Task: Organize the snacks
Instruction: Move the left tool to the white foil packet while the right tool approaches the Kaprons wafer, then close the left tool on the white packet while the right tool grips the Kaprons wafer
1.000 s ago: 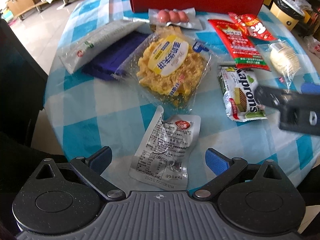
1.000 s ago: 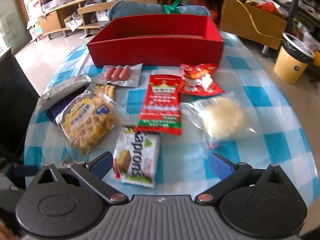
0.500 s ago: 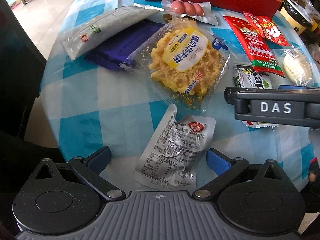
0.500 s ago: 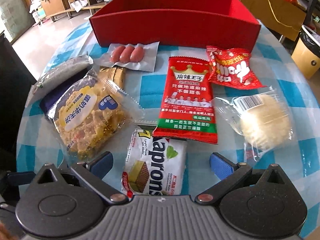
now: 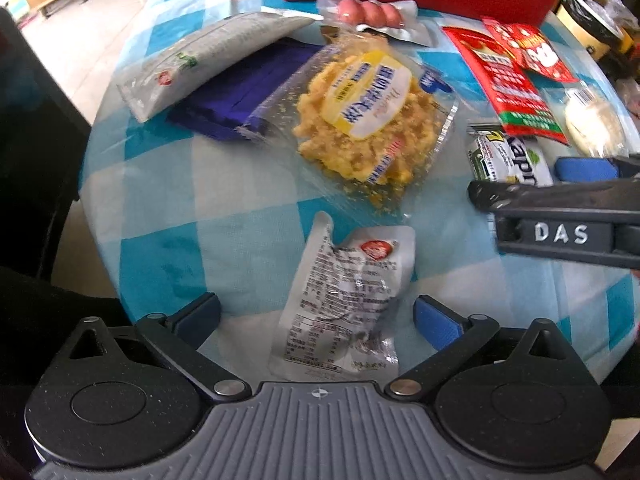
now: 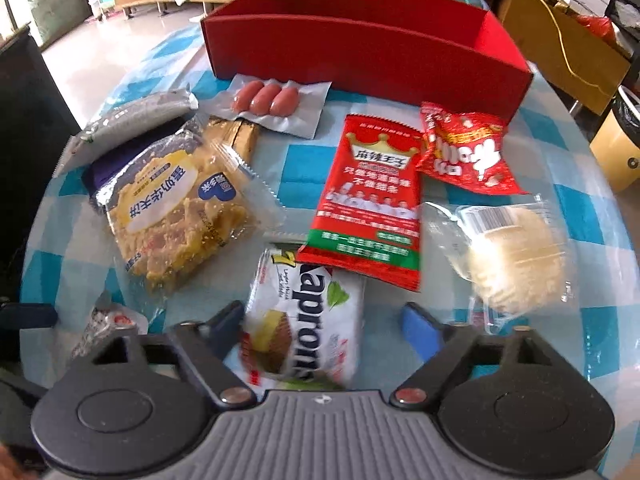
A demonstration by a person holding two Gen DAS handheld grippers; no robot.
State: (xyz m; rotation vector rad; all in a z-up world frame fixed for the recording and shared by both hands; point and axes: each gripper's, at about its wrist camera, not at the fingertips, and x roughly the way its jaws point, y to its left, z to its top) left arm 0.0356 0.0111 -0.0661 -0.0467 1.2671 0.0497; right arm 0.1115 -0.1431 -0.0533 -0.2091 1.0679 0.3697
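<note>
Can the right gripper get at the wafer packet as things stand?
Probably yes. The right gripper has just been closing, with the wafer packet already between its jaws; the left finger meets the packet's edge, the other looks just clear. Only the red strip packet overlaps the packet's far corner.

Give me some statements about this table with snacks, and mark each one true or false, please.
1. The red box has snacks inside. False: what shows of its inside is bare, and all the packs lie on the table.
2. The wafer pack lies between the right gripper's fingers. True; the jaws have just been closing.
3. The sausage pack lies just in front of the red box. True.
4. The left gripper is shut on the silver pouch. False: it is open, its fingers apart on either side of the pouch.
5. The tablecloth is plain white. False: blue and white checks.
</note>
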